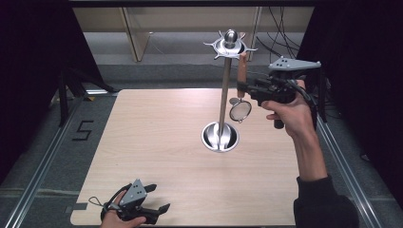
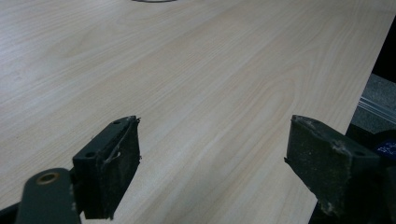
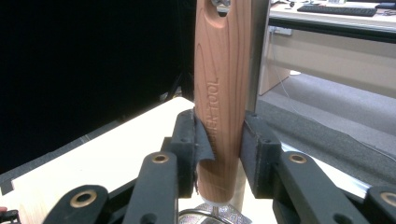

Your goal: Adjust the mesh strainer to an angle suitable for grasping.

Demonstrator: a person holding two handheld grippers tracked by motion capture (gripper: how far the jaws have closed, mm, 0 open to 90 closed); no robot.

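My right hand-held gripper [image 1: 243,86] is clamped on the strainer's [image 1: 240,110] wooden handle [image 3: 223,93], held upright with the mesh bowl hanging just below the jaws. The handle's top end is right up by the hook ring [image 1: 230,46] on the stand [image 1: 223,97], just ahead of the gripper. In the right gripper view both pads squeeze the lower part of the handle.

My left hand-held gripper [image 1: 159,209] sits idle, jaws apart over bare bench [image 2: 196,70], nothing between them, well away from the stand.

Risks as I see them:
- The grip is low on the handle and the wood is smooth and rounded, so it could pivot between the pads if the top end bumps the ring.
- One pad's lining [image 3: 201,140] is peeling and folded against the handle. Contact is uneven, so slip is likely under side load.
- The stand is tall on a small base [image 1: 219,137]. Pushing sideways on the ring or pole could tip it, and my left is too far off to steady it.
- I can't see the hang hole clearly at the handle's top, so I could miss the hook. If I let go then, the strainer drops onto the base or the bench.
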